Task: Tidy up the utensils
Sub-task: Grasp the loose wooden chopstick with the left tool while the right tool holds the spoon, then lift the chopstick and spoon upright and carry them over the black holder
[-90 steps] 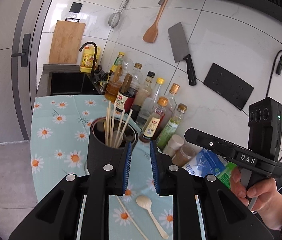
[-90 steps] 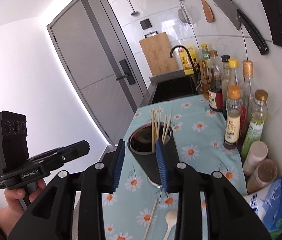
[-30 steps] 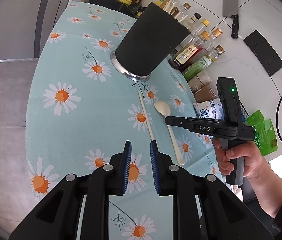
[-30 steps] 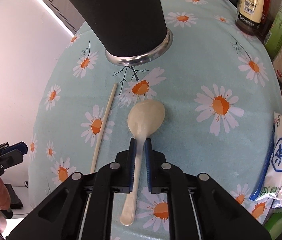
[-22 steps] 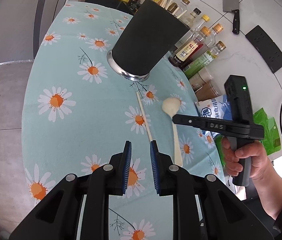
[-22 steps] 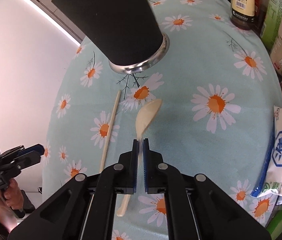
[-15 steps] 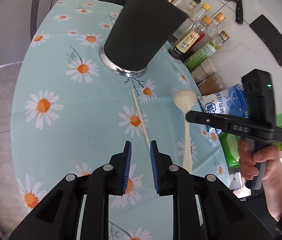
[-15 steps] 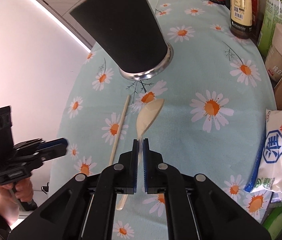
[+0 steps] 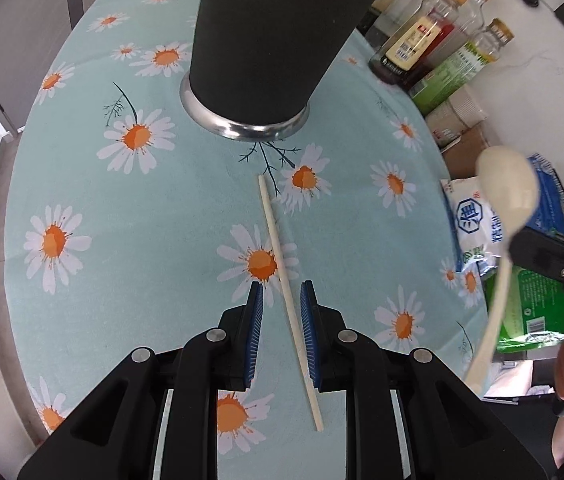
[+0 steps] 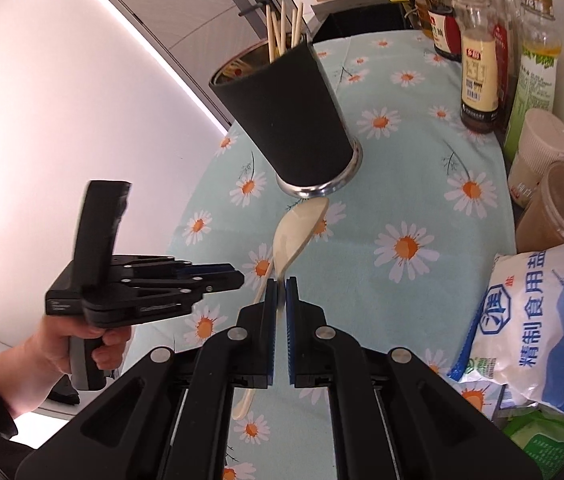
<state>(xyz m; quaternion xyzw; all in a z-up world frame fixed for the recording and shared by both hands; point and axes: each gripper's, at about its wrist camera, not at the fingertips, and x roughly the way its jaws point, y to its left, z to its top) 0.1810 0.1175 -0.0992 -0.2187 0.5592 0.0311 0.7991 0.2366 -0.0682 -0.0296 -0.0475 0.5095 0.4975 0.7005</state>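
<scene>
My right gripper (image 10: 278,282) is shut on the handle of a cream plastic spoon (image 10: 298,232) and holds it in the air above the daisy tablecloth; the spoon also shows in the left wrist view (image 9: 508,196). My left gripper (image 9: 281,296) is open, low over the cloth, with its two fingers on either side of a single pale chopstick (image 9: 277,248) that lies flat. The black utensil cup (image 9: 277,28) with a metal base stands just beyond the chopstick. In the right wrist view the cup (image 10: 286,120) holds several chopsticks (image 10: 282,28).
Sauce bottles (image 10: 478,60) and lidded jars (image 10: 554,204) line the right side of the table. A white and blue salt bag (image 10: 538,320) lies at the front right. The table's left edge (image 9: 5,216) drops to the floor. A sink lies behind the cup.
My right gripper has lifted the spoon off the cloth and raised it. My left gripper has come down and forward until its open fingers straddle the chopstick.
</scene>
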